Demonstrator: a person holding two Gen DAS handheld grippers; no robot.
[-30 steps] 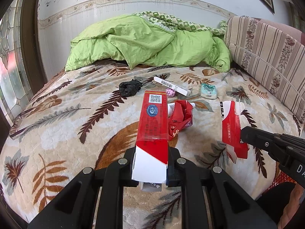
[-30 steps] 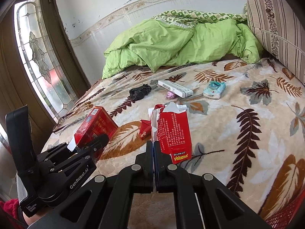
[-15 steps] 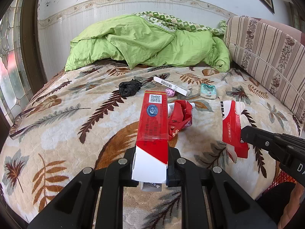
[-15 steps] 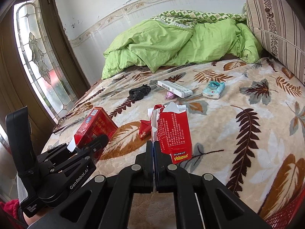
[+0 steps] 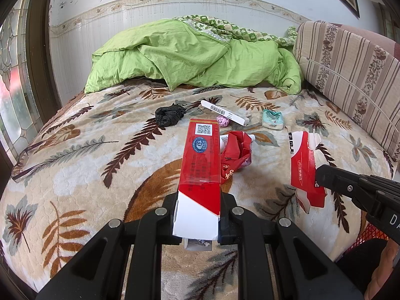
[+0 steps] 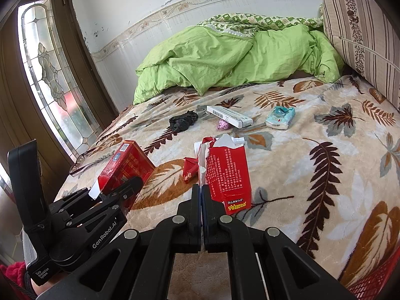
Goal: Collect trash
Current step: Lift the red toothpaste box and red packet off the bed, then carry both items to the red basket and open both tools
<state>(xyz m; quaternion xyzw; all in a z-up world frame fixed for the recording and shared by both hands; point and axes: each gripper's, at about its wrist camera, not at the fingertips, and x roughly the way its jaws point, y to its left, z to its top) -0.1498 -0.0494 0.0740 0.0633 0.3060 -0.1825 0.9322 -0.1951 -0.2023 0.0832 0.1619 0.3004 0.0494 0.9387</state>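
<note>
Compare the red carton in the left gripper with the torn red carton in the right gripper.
The intact red-and-white cardboard carton keeps its box shape; the torn red cardboard carton is flattened with a ragged top. The left gripper clamps the intact one's white end; the right gripper pinches the torn one's edge. Both are red printed packaging held above the bed.

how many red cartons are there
2: an intact red carton clamped in the left gripper, and a torn red carton pinched by its edge in the right gripper. Others may be hidden.
</note>
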